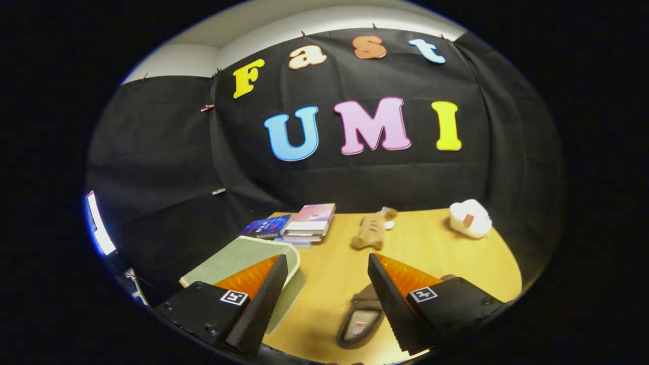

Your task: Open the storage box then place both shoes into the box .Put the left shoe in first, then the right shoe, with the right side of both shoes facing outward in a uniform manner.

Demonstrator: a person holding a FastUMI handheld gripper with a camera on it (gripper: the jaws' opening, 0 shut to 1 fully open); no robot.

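Your gripper [324, 299] hangs above the table's near edge, fingers [263, 299] spread wide apart, gripping nothing, tilted slightly down.

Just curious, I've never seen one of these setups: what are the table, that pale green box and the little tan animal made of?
The table looks like light wood or wood-look laminate, smooth with a soft sheen. The pale green box, beside one finger of the open hand-held gripper, seems matte plastic or stiff fabric; hard to tell. The tan animal beyond the fingers looks like soft plush, rounded and fuzzy.
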